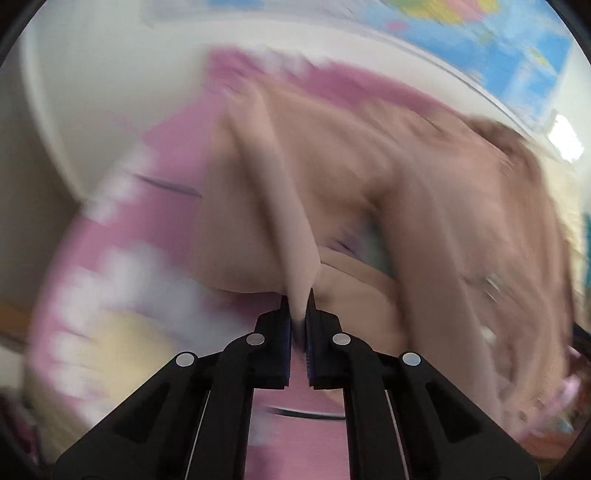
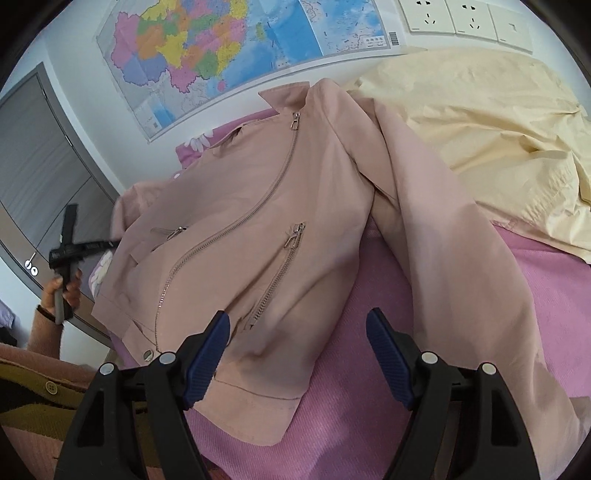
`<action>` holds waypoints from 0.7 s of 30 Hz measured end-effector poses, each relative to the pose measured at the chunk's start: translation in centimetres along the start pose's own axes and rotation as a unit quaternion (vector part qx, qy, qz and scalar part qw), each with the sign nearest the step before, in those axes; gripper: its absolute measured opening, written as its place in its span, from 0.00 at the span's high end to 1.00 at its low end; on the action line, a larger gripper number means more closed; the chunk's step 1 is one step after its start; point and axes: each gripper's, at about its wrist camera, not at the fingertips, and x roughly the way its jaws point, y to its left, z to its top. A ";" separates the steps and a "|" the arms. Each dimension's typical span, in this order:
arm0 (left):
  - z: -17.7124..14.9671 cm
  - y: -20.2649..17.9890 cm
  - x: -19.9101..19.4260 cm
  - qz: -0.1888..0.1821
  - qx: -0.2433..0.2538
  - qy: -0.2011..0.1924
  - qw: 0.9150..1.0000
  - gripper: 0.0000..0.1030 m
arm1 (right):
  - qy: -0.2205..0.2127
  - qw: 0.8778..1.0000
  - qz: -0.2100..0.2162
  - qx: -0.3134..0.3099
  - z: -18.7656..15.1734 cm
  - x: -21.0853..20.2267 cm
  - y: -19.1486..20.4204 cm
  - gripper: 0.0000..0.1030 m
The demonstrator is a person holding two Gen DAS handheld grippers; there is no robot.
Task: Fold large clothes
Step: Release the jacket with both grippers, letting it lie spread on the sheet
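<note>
Pink bedspread carries dusty-pink zip jacket, lying straight ahead; right gripper gapes over its hem, left gripper pinches a fabric fold.

Left wrist cam sat right behind its fingers, tilted steeply down, v. close to the pink jacket; frame blurred. Right wrist cam looked fwd and down along its fingers from the near edge of the bed, farther back, taking in the whole jacket, wall map and sockets. Both views shared jacket, pink bed cover and map.
</note>
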 end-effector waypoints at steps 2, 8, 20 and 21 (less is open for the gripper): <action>1.3 1.9 -1.1 0.138 -0.010 -0.023 0.990 0.85 | -0.003 1.000 -0.006 -0.001 -0.2 -0.2 0.0 0.28; -1.2 -0.3 -3.8 0.103 0.075 -0.043 0.991 0.35 | 0.007 1.000 -0.023 -0.006 -1.9 -0.4 -0.5 0.28; -14.9 -10.2 -8.2 -0.177 0.327 -0.034 0.928 0.10 | 0.034 0.980 -0.092 -0.173 -7.8 -1.7 4.2 0.23; -15.1 -11.3 -7.8 -0.169 0.337 -0.029 0.926 0.10 | 0.032 0.977 -0.103 -0.181 -8.0 -1.3 4.3 0.25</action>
